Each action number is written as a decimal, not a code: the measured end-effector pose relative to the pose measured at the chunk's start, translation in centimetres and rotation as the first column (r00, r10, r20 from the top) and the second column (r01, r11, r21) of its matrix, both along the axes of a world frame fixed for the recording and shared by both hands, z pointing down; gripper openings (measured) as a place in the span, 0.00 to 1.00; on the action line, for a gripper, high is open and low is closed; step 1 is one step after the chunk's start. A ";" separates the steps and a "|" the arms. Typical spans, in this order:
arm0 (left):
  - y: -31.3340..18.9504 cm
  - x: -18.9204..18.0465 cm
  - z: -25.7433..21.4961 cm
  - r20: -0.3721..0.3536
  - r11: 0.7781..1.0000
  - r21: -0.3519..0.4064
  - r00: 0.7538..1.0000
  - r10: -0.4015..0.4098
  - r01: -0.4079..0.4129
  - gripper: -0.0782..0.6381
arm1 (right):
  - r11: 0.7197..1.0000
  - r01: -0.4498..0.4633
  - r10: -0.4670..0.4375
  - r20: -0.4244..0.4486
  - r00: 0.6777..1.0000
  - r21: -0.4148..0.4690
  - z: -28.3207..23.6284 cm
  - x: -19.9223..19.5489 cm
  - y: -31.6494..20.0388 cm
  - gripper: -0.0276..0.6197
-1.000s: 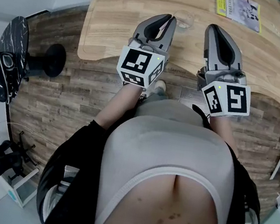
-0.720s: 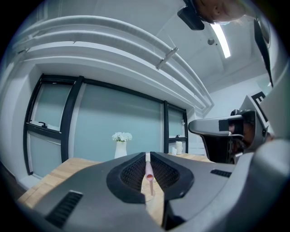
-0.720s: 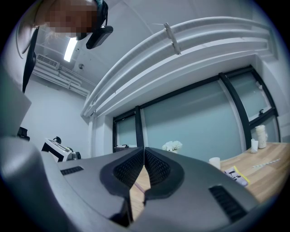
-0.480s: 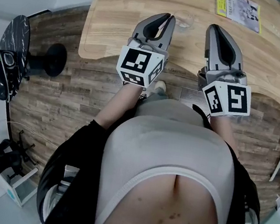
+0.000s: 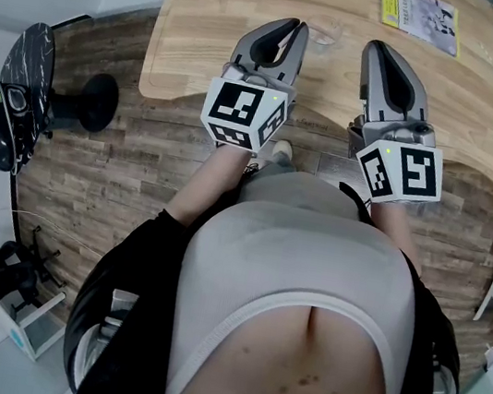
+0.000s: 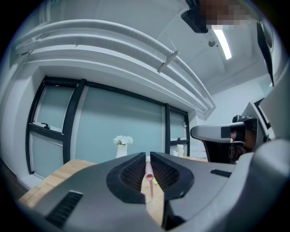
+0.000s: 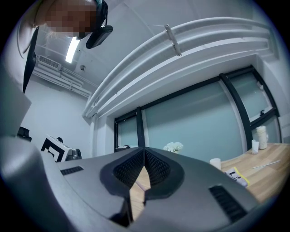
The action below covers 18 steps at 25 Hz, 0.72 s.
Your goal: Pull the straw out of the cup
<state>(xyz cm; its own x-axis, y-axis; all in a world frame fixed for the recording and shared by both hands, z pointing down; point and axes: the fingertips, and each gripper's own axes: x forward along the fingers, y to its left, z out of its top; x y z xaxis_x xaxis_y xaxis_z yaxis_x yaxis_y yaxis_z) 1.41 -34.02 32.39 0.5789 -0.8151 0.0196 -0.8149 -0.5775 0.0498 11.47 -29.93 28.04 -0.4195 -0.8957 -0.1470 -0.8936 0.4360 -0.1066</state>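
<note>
Over the near part of the wooden table [image 5: 197,43], the left hand-held gripper [image 5: 302,27] keeps its jaws pinched on the pink straw [image 6: 148,174] just beside the clear cup [image 5: 326,34], while the right hand-held gripper [image 5: 375,47] stays closed and empty, so the pull seems hardly begun.

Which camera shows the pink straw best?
The left gripper view: the straw sits close up, pinched by the left tool. The head view shows only the clear cup by that tool; no straw can be made out. The right gripper view shows none.
</note>
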 end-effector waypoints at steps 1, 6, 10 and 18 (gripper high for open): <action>0.1 0.0 -0.1 -0.003 1.000 0.001 1.000 0.000 0.000 0.16 | 1.000 0.002 -0.002 0.000 1.000 0.002 0.0 0.0 0.1 0.09; 1.0 0.0 -0.7 -0.004 1.000 0.014 1.000 0.000 0.000 0.16 | 1.000 0.009 -0.009 0.003 1.000 0.011 -0.4 -0.2 0.8 0.09; 1.9 -0.1 -1.0 -0.014 1.000 0.019 1.000 0.000 0.000 0.16 | 1.000 0.018 -0.018 0.005 1.000 0.013 -0.4 -0.5 1.5 0.09; 4.2 -0.7 -0.8 -0.012 1.000 0.020 1.000 -0.016 0.016 0.16 | 0.999 0.033 -0.033 0.007 0.999 0.021 -0.3 -0.8 3.7 0.09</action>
